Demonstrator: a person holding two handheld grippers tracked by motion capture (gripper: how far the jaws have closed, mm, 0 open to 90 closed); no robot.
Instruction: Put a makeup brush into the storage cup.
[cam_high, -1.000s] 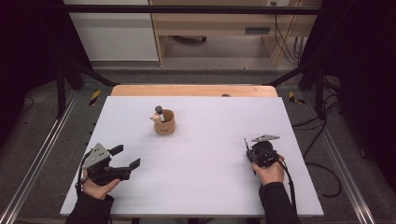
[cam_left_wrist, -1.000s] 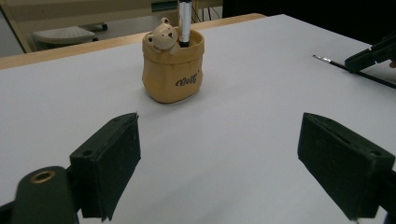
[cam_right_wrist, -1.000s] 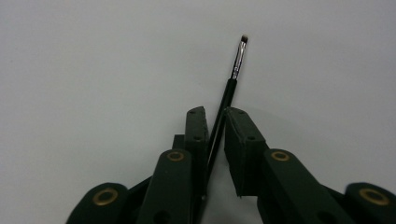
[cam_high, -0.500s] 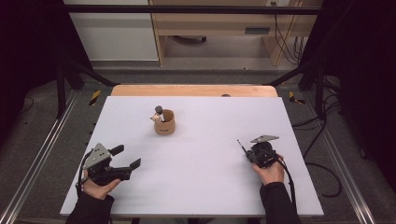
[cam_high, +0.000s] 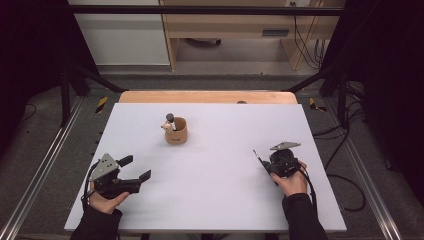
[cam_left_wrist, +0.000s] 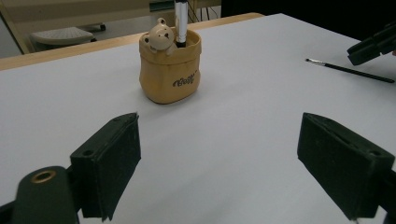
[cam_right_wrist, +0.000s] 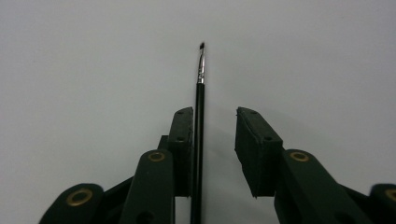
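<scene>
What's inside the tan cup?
The tan cup holds a silver-barrelled pen standing upright and a small bear figure at the rim. The cup wall hides their lower parts and the bottom.

A recording lab or test bay rather than a home: a white table (cam_high: 210, 200) stands inside a frame of dark metal rails (cam_high: 40, 170) bolted along a grey floor, with yellow-and-black hazard tape (cam_high: 101, 104) marking the rail ends to either side of the table's far edge. Beyond the table, a plain wooden bench (cam_high: 225, 25) sits against the wall; cables (cam_high: 305, 35) hang beside it and more trail over the floor to the table's right. Black curtains (cam_high: 390, 75) close off both sides of the table.
</scene>
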